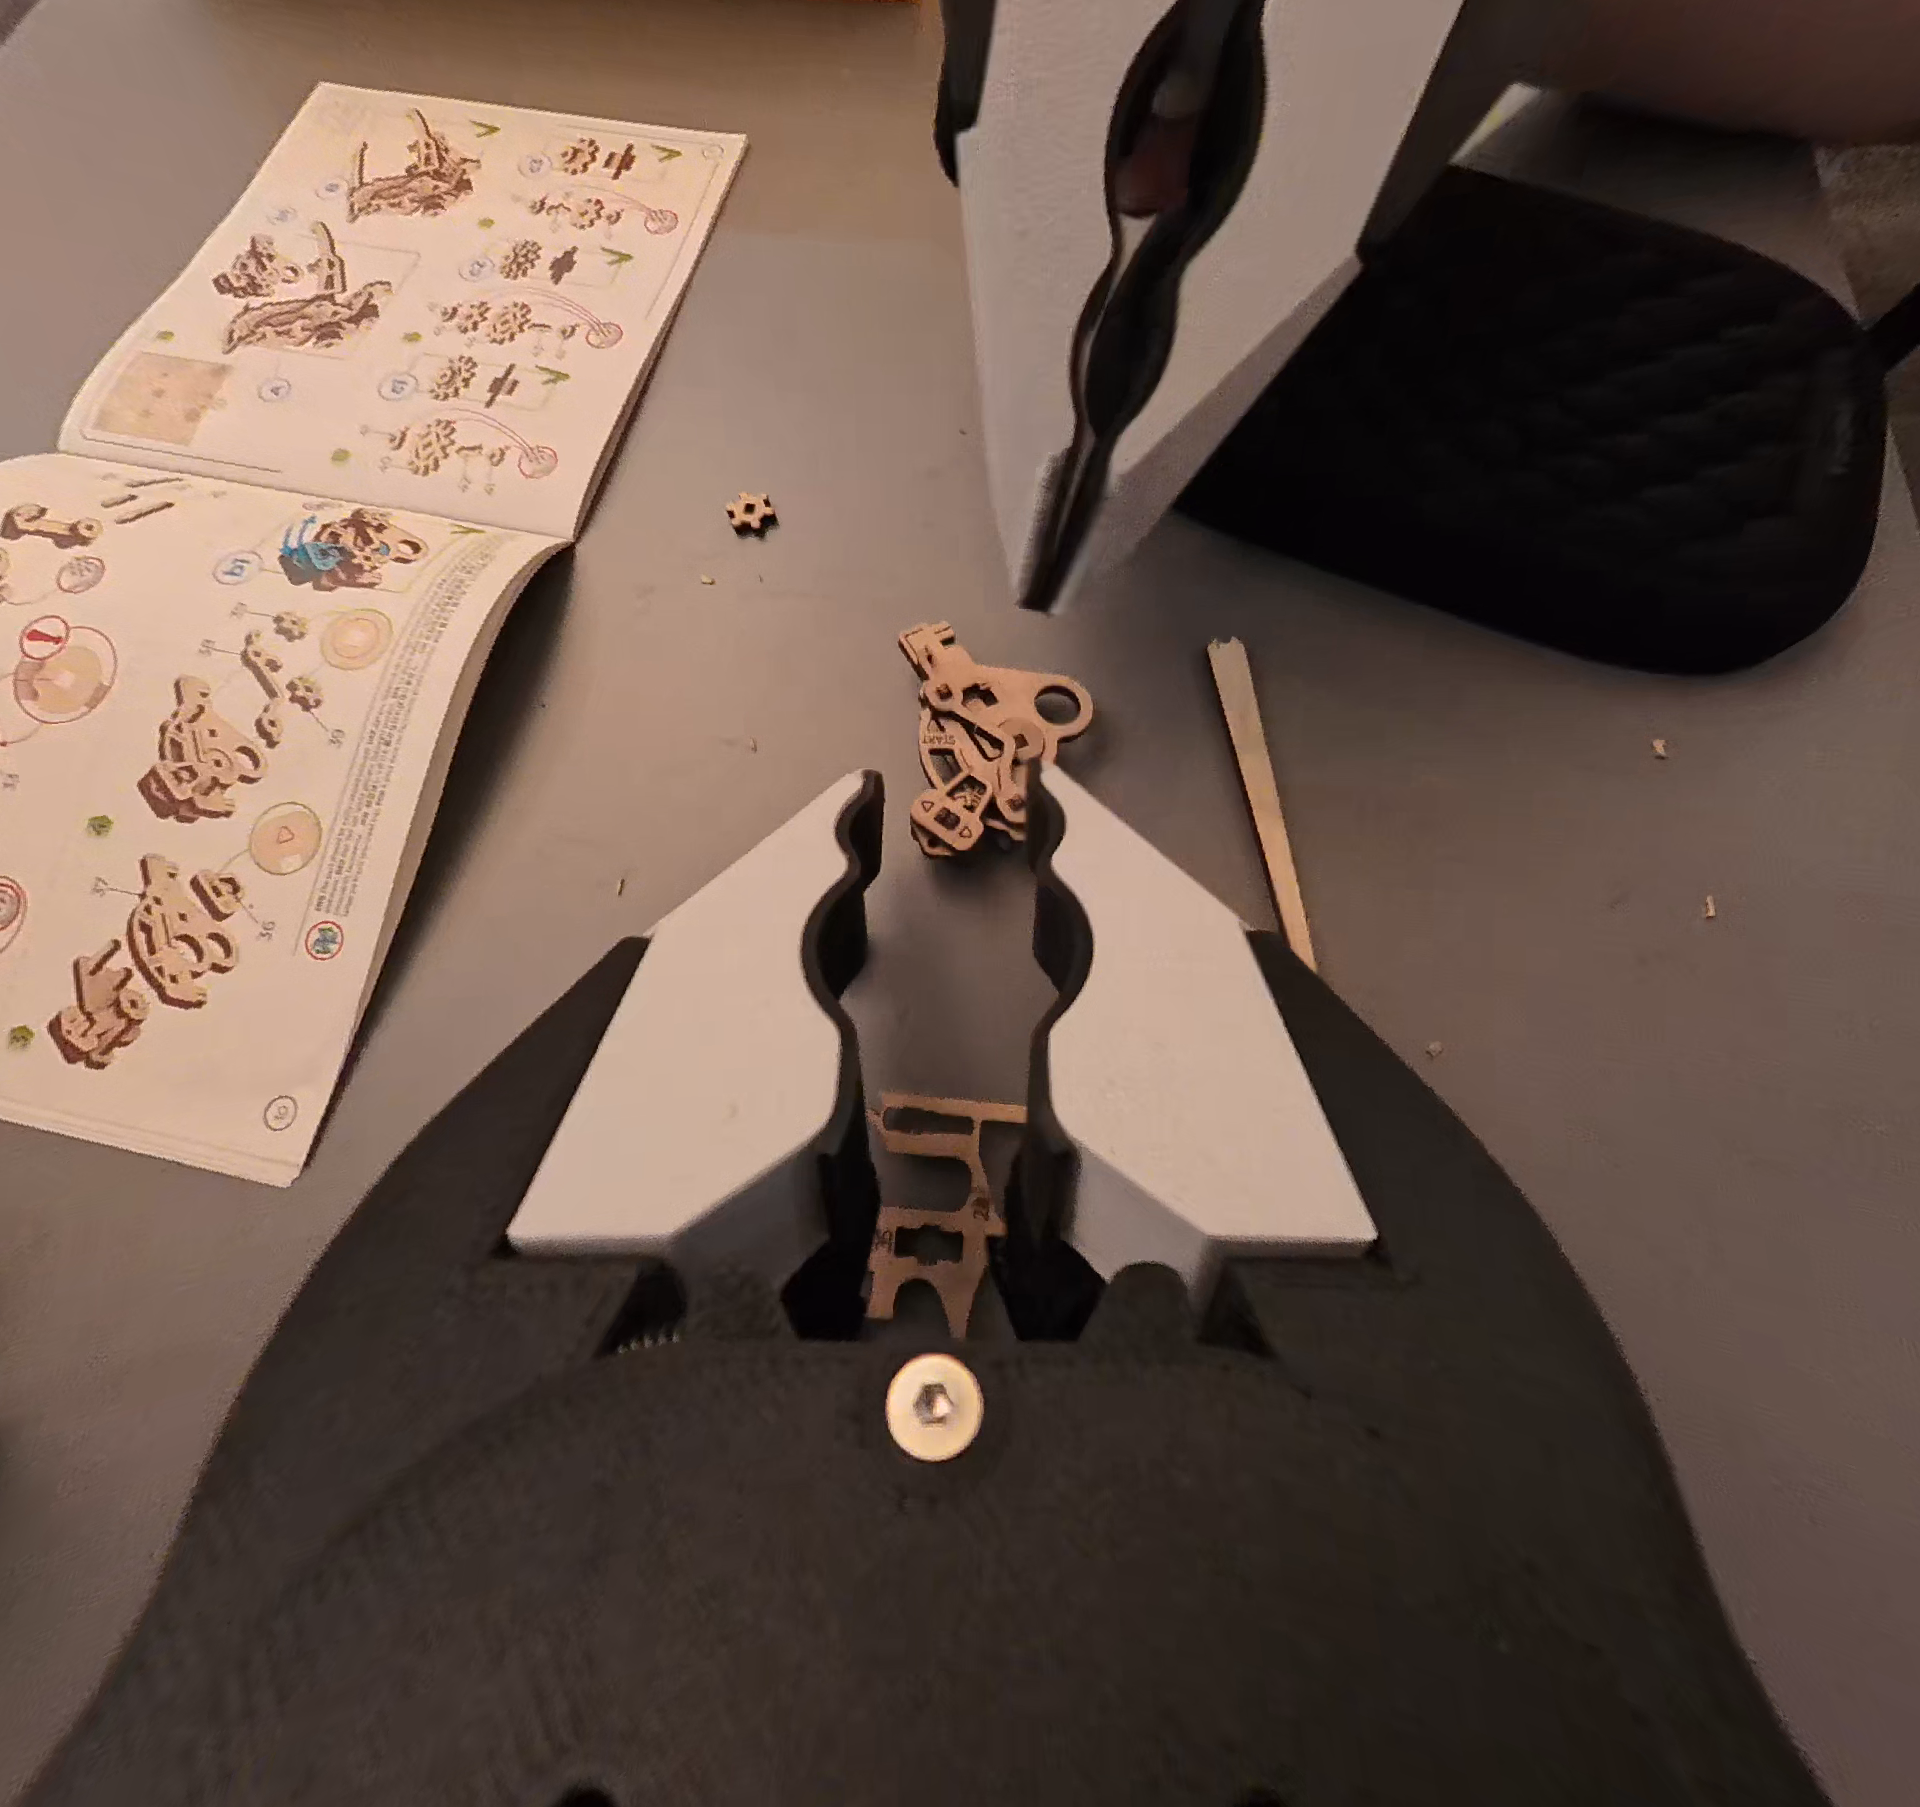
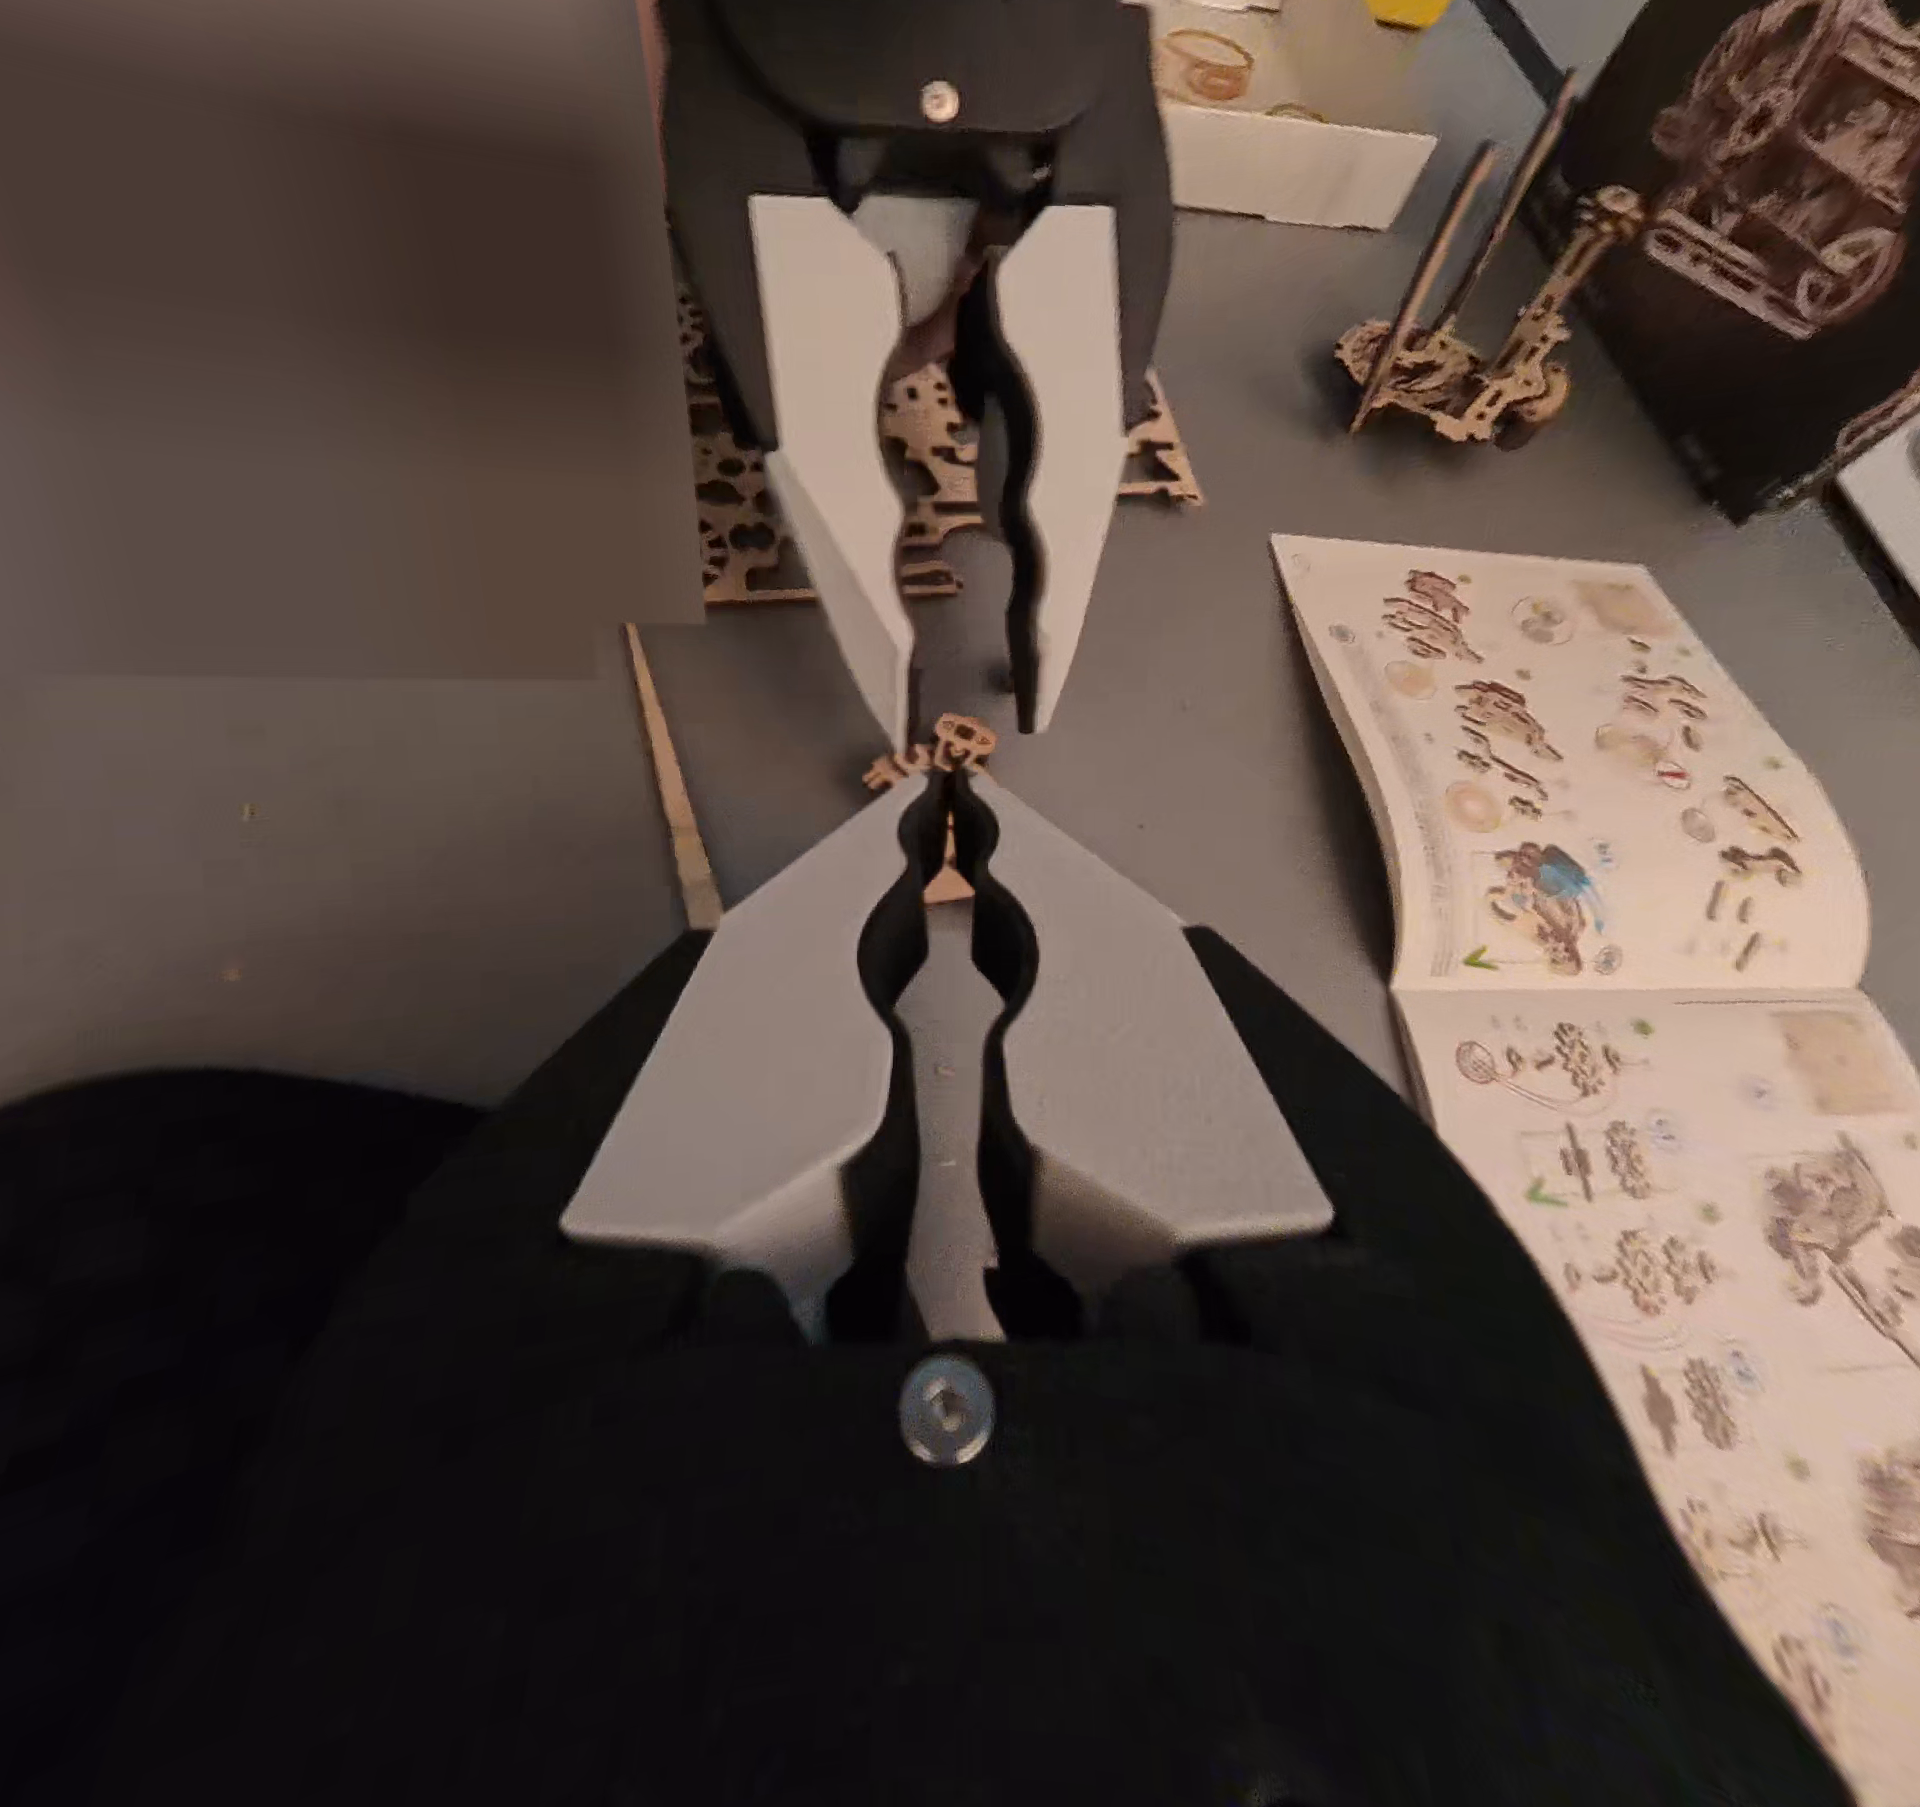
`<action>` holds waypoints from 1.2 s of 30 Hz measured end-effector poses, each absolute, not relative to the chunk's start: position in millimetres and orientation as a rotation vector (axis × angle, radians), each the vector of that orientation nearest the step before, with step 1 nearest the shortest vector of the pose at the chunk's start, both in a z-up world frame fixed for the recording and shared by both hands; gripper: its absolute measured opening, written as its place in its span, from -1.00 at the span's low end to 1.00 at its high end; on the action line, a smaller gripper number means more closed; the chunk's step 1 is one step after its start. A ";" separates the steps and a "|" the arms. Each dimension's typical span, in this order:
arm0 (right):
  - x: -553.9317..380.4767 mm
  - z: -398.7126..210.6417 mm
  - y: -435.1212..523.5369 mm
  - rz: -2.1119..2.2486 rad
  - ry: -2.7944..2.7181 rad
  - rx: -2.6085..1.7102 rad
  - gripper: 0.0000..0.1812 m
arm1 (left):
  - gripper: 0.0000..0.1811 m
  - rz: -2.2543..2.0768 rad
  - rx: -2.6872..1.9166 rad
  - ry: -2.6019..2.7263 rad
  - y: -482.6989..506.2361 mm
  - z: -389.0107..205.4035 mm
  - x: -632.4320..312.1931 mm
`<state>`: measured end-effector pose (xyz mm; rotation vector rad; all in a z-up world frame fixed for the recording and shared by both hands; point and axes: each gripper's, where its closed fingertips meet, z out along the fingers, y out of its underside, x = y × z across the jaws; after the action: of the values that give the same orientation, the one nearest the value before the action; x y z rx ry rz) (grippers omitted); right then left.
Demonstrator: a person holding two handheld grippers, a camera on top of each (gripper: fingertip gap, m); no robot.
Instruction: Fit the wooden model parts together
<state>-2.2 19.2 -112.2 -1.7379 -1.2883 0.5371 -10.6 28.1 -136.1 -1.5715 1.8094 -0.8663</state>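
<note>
Looks like the joining step: small wooden assembly point(image 1: 992, 739) flat on the counter point(image 1: 644, 770), right at the tips of the left hand-held gripper point(image 1: 956, 791), spread wide around it, with the right hand-held gripper point(image 1: 1044, 583) poised just beyond, pinched to a slit; cannot tell whether gripping a sliver of wood. Next, probably, calls for steadying the assembly with the left and lining up any new part squarely before pressing. Farther out: loose cog point(image 1: 750, 514), thin stick point(image 1: 1262, 801), open booklet point(image 1: 395, 303) with print too small to read; engraved marks on the assembly, no brand made out.
</note>
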 end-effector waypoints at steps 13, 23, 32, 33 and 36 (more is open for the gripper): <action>2.0 -134.5 27.1 0.435 -1.371 -1.765 -1.00 | -0.75 -0.840 -1.562 1.903 17.8 -150.9 -8.6; 61.5 -128.0 62.1 0.254 -1.217 -1.780 -0.92 | -0.67 -0.769 -1.549 1.872 33.1 -144.6 -16.8; 68.4 -151.7 75.1 0.347 -1.200 -1.892 -0.72 | -0.71 -0.800 -1.548 1.821 38.4 -133.7 -18.2; 66.6 -154.1 74.2 0.391 -1.192 -1.919 -0.73 | -0.71 -0.808 -1.550 1.809 40.1 -131.3 -18.9; 64.5 -157.6 75.1 0.485 -1.137 -1.998 -0.83 | -0.72 -0.801 -1.559 1.771 48.2 -126.4 -21.6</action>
<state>64.5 75.1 -157.6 -1.9976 -1.1373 0.4849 -21.6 48.2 -126.4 -1.5589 1.7707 -0.8008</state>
